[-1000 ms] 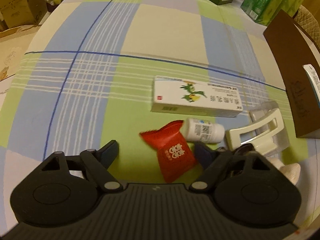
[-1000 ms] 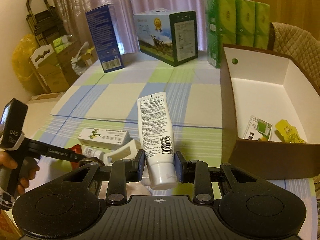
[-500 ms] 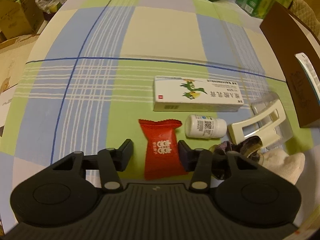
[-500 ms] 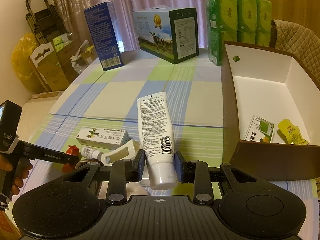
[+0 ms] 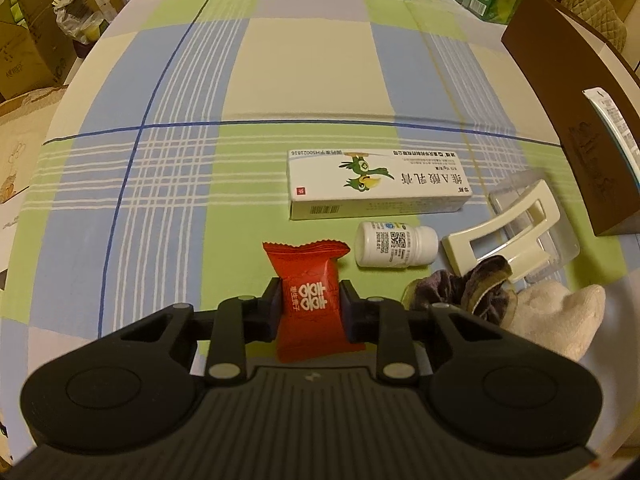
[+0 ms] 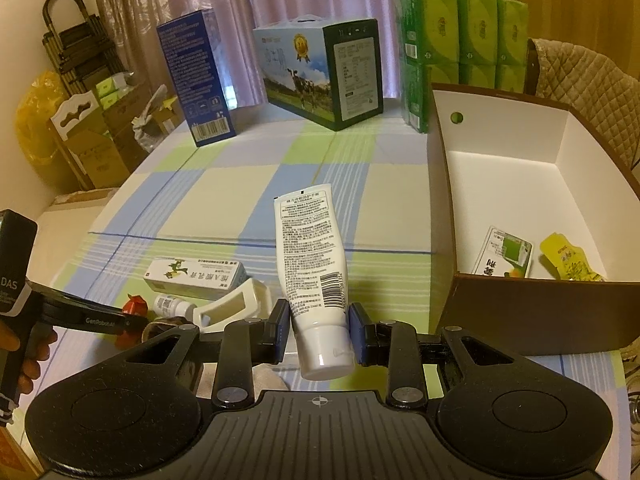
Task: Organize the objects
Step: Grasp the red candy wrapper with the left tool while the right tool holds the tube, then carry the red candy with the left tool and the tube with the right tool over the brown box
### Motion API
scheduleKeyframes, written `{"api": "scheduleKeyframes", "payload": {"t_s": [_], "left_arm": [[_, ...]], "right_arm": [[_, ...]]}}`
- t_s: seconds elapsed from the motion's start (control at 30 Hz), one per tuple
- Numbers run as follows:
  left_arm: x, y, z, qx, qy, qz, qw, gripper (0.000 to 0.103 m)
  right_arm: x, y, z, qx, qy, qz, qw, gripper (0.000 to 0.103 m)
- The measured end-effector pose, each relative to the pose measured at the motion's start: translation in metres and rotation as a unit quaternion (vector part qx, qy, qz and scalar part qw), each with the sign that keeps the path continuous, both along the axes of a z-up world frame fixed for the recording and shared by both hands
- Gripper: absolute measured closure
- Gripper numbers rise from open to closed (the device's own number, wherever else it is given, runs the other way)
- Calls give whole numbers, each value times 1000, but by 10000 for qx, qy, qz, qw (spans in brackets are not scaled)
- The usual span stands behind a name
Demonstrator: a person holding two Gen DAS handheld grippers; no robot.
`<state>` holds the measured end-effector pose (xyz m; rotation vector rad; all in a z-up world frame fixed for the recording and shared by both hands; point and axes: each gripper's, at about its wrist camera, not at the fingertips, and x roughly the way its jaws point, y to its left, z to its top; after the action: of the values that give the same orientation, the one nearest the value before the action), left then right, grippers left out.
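Note:
My left gripper [image 5: 309, 304] is shut on a red candy packet [image 5: 310, 300] that lies on the checked tablecloth. Just beyond it lie a small white pill bottle [image 5: 394, 247] and a long white medicine carton [image 5: 376, 186]. A cream hair clip [image 5: 506, 230] in a clear tray, a dark scrunchie [image 5: 468, 290] and a cream cloth [image 5: 556, 318] sit to the right. My right gripper [image 6: 318, 326] is shut on a white cream tube [image 6: 314, 276], held above the table left of the brown box [image 6: 532, 316]. The left gripper [image 6: 100, 322] also shows in the right wrist view.
The brown box has a white inside and holds a small carton [image 6: 504, 258] and a yellow sachet [image 6: 568, 258]. At the table's far edge stand a blue box [image 6: 196, 80], a milk carton case [image 6: 320, 72] and green tissue packs [image 6: 460, 48]. Cardboard boxes [image 5: 28, 40] sit left of the table.
My left gripper moved forward over the red candy packet and shut on it. The right gripper kept its hold on the tube and barely shifted.

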<state>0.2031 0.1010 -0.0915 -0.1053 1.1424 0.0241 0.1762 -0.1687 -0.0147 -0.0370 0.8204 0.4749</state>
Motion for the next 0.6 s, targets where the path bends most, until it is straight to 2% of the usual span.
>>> {"api": "scheduleKeyframes", "payload": {"t_s": [0.33, 0.6], "left_arm": [[-16, 6, 26, -53, -255, 145, 9996, 79], [-28, -8, 59, -155, -602, 66, 9980, 80]], "right_arm": [[-4, -6, 6, 122, -70, 52, 9999, 75], [-7, -19, 17, 261, -183, 45, 9995, 75]]}}
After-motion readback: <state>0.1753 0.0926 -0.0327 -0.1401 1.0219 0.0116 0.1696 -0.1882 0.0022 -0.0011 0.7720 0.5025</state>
